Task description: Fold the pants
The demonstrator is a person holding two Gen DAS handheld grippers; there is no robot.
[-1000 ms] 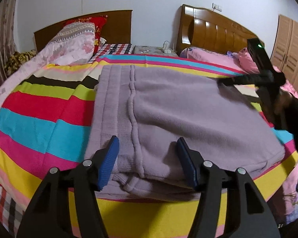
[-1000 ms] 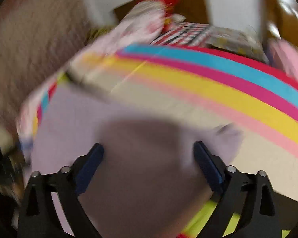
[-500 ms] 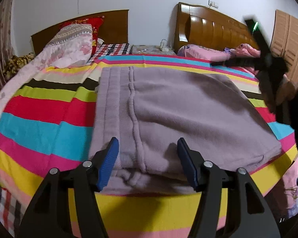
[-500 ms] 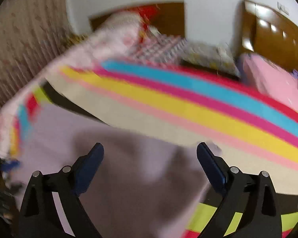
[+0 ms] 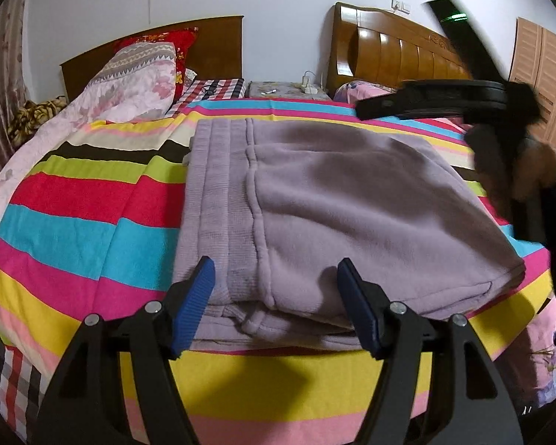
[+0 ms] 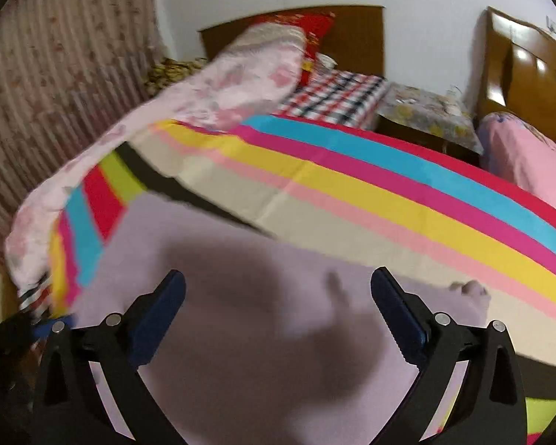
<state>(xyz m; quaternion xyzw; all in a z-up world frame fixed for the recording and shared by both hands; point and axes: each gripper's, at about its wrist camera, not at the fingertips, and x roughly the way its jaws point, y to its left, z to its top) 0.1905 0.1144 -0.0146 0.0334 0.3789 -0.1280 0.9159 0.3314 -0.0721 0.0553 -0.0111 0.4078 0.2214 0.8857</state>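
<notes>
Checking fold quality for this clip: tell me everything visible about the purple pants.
The purple pants look like soft fleece, folded into a flat, roughly rectangular stack on the striped bedspread. A ribbed waistband with seam lines runs along their left side; layered edges show at the near end. The left gripper straddles that near edge, jaws apart, pads not pressing. The right gripper hovers above, jaws wide and just opened further, nothing between them, casting a shadow on the cloth.

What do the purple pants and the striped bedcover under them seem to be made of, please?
Pants: likely soft matte fleece, judging by the fuzzy nap, with a ribbed knit waistband. Striped bedcover: probably thin woven cotton, flat and matte, showing creases.
</notes>
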